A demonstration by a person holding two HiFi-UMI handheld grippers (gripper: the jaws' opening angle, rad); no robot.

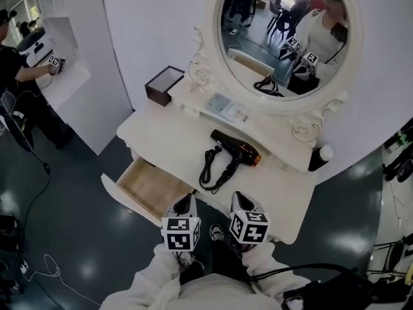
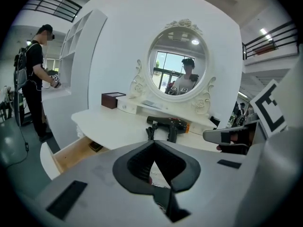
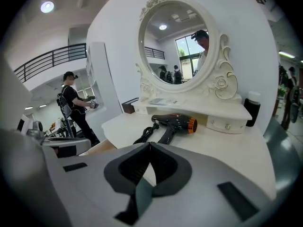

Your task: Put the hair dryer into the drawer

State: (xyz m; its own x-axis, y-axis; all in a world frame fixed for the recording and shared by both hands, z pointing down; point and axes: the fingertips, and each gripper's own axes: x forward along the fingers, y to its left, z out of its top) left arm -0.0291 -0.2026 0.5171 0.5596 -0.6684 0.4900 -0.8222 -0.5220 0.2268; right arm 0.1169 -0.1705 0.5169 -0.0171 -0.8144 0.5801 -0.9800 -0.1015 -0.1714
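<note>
A black hair dryer (image 1: 236,151) with an orange ring lies on the white dressing table (image 1: 169,134), its coiled cord (image 1: 210,167) beside it on the left. Below the table's front left edge a wooden drawer (image 1: 150,187) stands pulled open; a small dark thing lies inside it. My left gripper (image 1: 186,201) and right gripper (image 1: 241,199) hover side by side at the table's near edge, both short of the dryer and holding nothing. In the left gripper view the left gripper (image 2: 154,143) has its jaws together, dryer (image 2: 168,124) ahead. The right gripper (image 3: 150,144) likewise shows its jaws meeting, with the dryer (image 3: 178,122) beyond.
An oval mirror (image 1: 284,37) rises behind a raised shelf (image 1: 227,108). A brown box (image 1: 163,84) sits at the table's back left, a black bottle (image 1: 321,157) at the right. A person (image 1: 18,76) stands by a counter far left. Cables lie on the dark floor (image 1: 45,263).
</note>
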